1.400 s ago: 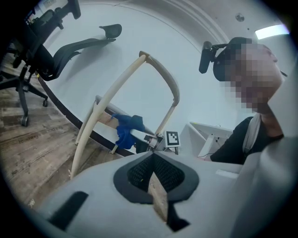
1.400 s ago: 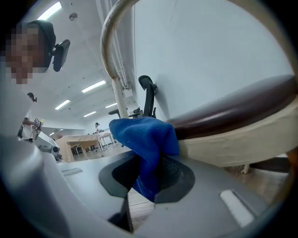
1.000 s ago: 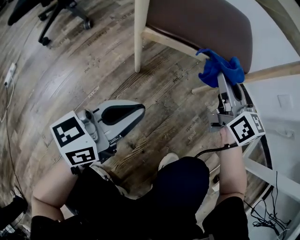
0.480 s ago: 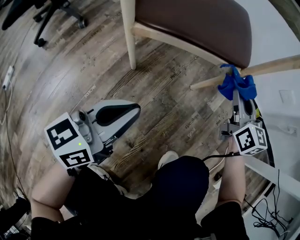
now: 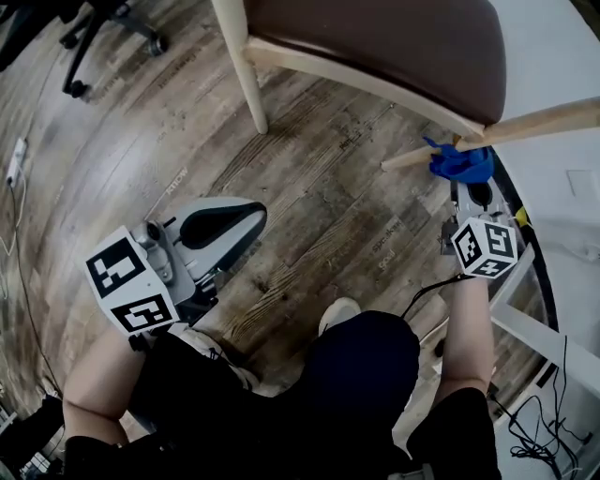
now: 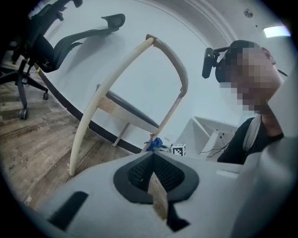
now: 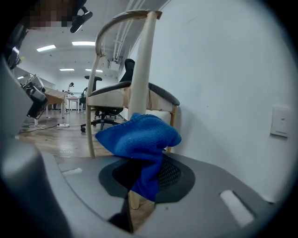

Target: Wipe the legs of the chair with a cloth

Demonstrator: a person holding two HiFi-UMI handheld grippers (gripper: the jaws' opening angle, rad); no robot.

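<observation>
1. In the head view, a wooden chair (image 5: 394,47) with a brown seat fills 12 o'clock; it stands on a plank floor (image 5: 309,216), with pale legs slanting outward.
2. At 2 o'clock, the right gripper (image 5: 466,190) has its jaws clamped on a blue cloth (image 5: 461,164); the cloth bunches beyond the jaw tips and lies against one chair leg (image 5: 534,125), near that leg's lower end, beside a white wall (image 5: 562,56).
3. In the right gripper view, the cloth sits at centre; one fold hangs down between the dark pads; the leg rises behind it toward 12 o'clock.
4. At 8 o'clock in the head view, the left gripper (image 5: 246,221) is over the floor, well apart from the chair; its jaws are together with nothing between them.
5. A black office chair (image 5: 103,28) stands at 11 o'clock.
</observation>
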